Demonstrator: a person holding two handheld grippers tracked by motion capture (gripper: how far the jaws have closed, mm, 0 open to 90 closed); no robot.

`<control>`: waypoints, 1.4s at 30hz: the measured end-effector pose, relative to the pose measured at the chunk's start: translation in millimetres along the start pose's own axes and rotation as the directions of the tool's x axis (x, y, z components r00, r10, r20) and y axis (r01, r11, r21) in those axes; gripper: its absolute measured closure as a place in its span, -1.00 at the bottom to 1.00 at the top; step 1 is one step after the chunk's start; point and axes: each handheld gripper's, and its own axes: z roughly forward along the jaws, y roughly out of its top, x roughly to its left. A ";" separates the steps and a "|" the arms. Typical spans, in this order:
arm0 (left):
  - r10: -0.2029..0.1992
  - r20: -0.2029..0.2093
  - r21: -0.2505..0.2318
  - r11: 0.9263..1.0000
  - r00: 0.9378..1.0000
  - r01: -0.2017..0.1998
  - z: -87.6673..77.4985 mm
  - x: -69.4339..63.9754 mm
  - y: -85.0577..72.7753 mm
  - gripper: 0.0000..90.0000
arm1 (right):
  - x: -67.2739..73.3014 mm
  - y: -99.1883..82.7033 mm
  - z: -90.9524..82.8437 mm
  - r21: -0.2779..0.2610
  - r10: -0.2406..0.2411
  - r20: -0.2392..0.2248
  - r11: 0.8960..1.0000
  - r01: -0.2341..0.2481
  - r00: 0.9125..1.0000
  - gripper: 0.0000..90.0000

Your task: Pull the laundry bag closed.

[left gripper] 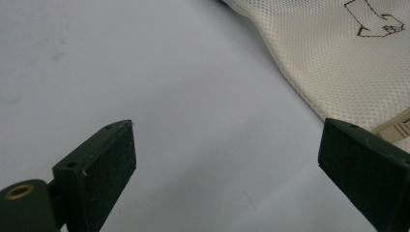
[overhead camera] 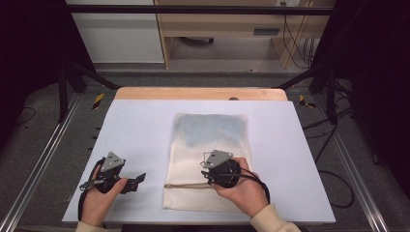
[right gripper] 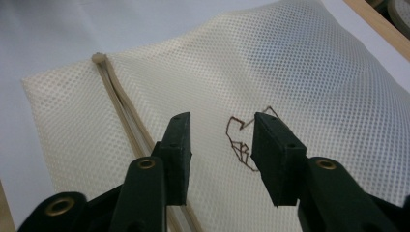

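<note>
A white table (overhead camera: 145,125) carries a cream mesh bag (overhead camera: 210,145) lying flat at its middle, zipper band toward the near edge. The right gripper (right gripper: 220,145) hovers over the bag's near part, jaws partly apart, holding nothing. Left of the bag, the left gripper (left gripper: 227,159) has its jaws spread wide over bare table.

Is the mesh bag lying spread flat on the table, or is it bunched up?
Spread flat. The mesh bag lies as a full rectangle on the table, its zipper running straight across.
</note>
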 end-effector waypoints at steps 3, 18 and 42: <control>0.006 -0.028 0.015 1.000 1.000 -0.005 0.5 -1.0 -0.6 -0.85 | 4.1 11.2 7.8 0.019 -0.031 -0.023 0.999 0.031 0.999 0.43; -0.007 -0.046 -0.014 1.000 0.999 0.007 -5.6 0.8 -1.1 -0.86 | 23.8 43.0 34.4 0.103 -0.128 -0.135 0.984 0.142 0.983 0.78; -0.071 -0.079 -0.014 0.997 0.994 0.070 -8.1 10.1 -4.8 -0.82 | 31.2 57.4 64.0 0.170 -0.141 -0.247 0.968 0.186 0.959 0.64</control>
